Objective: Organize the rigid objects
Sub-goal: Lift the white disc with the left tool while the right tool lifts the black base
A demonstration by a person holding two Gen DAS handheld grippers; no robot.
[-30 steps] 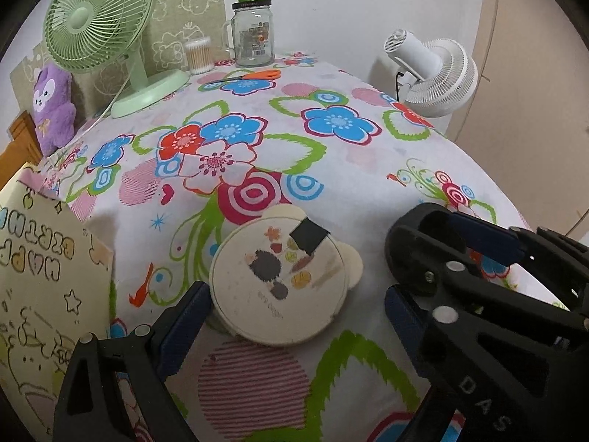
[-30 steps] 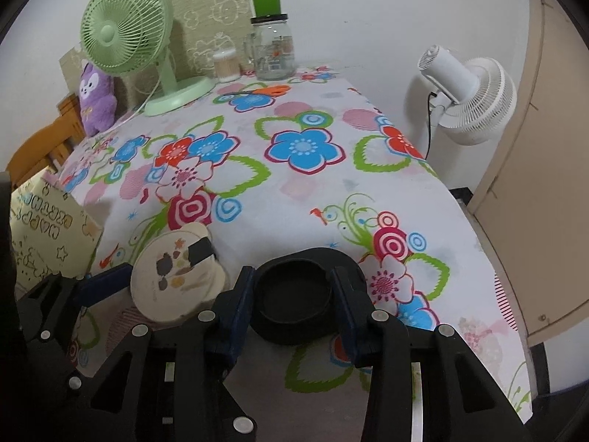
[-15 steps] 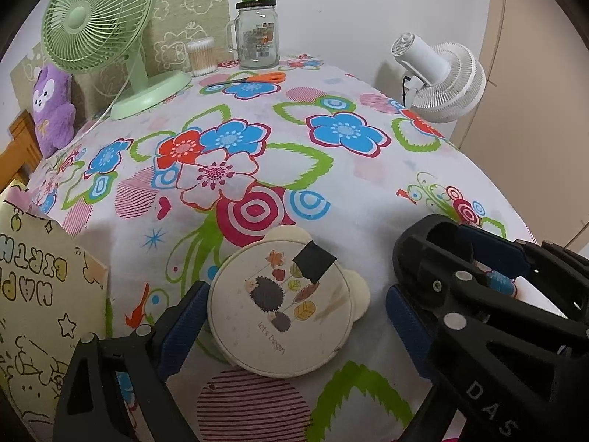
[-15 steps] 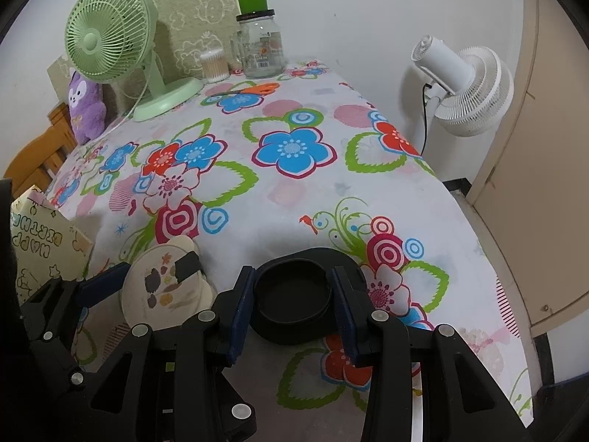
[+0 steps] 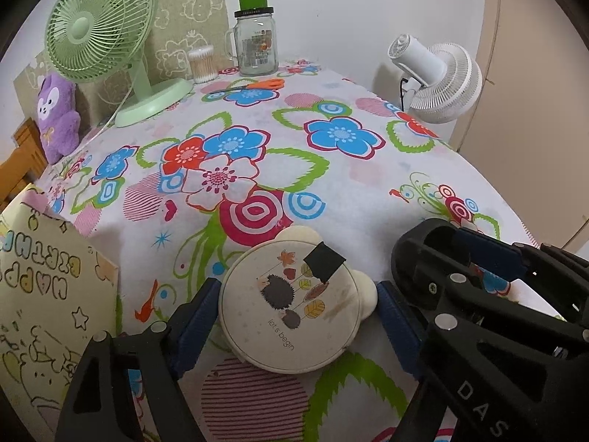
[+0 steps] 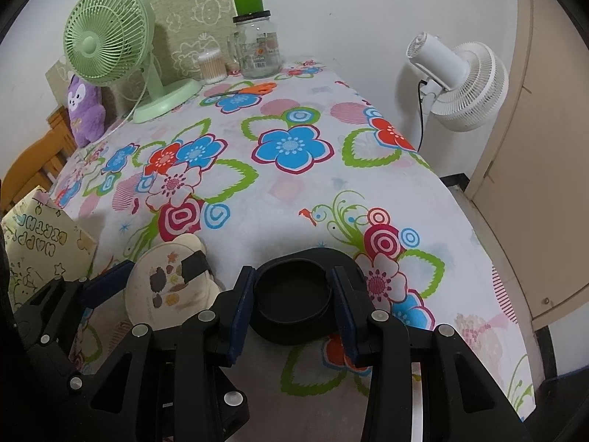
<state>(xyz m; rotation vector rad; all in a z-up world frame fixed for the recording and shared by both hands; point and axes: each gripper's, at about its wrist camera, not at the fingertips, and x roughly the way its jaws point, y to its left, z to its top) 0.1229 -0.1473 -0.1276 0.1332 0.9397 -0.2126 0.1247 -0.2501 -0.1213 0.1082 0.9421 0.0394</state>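
both claws grip: left claw (image 5: pixel 294 316) the round lid (image 5: pixel 291 305), right claw (image 6: pixel 292 302) the black dish (image 6: pixel 292 294).

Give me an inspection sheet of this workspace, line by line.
Surface: floral tablecloth, covering the table.
Job's things: cream hedgehog lid between the left fingers; black dish between the right fingers.
Clutter: green fan, jar, cotton swabs, scissors, purple plush, birthday bag.
Grippers: left gripper around the lid, contact unclear; right gripper shut on the dish.
Cables: green fan's cord; white fan's cord.
Surroundings: white fan, wall, beige door.
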